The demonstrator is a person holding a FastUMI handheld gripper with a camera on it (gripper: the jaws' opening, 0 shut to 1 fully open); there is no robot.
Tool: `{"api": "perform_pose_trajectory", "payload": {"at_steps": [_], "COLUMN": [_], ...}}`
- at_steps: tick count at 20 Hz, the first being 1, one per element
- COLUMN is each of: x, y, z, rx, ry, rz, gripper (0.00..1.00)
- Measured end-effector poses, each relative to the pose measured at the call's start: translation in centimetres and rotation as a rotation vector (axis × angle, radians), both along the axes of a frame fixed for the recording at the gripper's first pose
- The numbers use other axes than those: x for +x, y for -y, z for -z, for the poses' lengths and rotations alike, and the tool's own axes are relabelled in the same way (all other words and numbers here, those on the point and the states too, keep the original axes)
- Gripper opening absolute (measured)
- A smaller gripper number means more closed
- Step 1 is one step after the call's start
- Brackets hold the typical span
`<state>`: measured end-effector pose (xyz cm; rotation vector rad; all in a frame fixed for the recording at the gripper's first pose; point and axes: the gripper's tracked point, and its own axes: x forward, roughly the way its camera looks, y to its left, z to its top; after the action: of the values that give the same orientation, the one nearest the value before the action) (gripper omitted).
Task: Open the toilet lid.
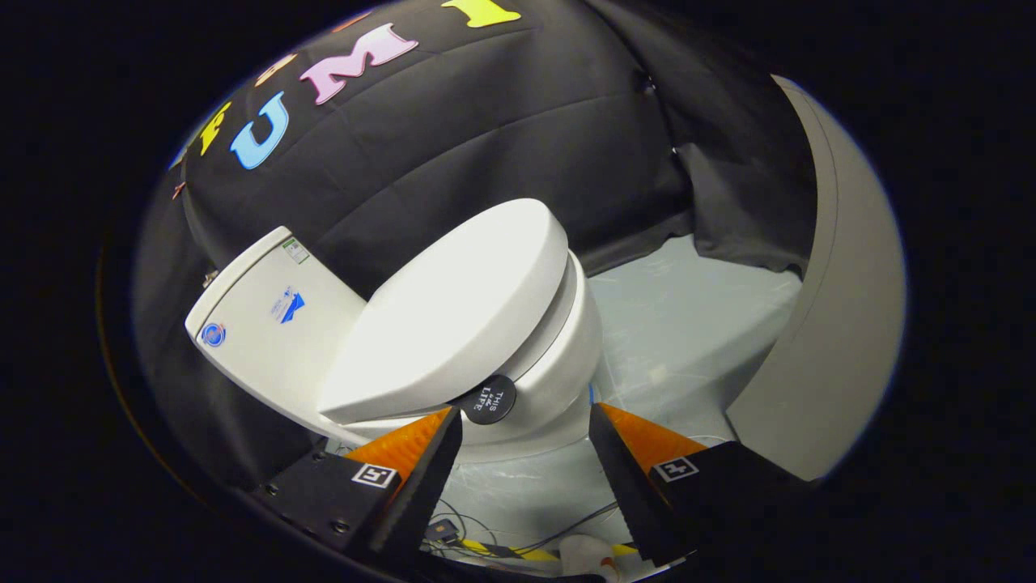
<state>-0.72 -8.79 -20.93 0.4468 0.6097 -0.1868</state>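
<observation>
Gripper view: toilet lid beyond parted jaws.

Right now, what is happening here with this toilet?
A person holds a gripper in front of a white toilet. Its fingers are open and touch nothing. The lid is down, not yet lifted. A small round black knob on the lid's edge sits just ahead of the fingers. The tank stands behind the lid.

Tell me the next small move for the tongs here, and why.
Probably ease forward toward the black round tab at the lid's edge. The lid lies shut on the toilet, and the tongs are open, just short of it, touching nothing.
</observation>
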Motion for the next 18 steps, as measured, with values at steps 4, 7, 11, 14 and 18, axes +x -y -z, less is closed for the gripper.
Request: {"api": "perform_pose_trajectory", "payload": {"at_steps": [4,7,11,14,18], "x": [1.3,2.0,2.2,3.1,3.6], "y": [-0.4,-0.6,-1.4,-1.0,-1.4], "z": [1.0,1.8,2.6,2.6,2.3], "rx": [0.137,0.244,0.389,0.390,0.417], "ry": [-0.007,-0.005,-0.011,0.013,0.020], "rz": [0.044,0.086,0.104,0.121,0.104], "gripper": [0.96,0.95,0.88,0.59,0.38]}}
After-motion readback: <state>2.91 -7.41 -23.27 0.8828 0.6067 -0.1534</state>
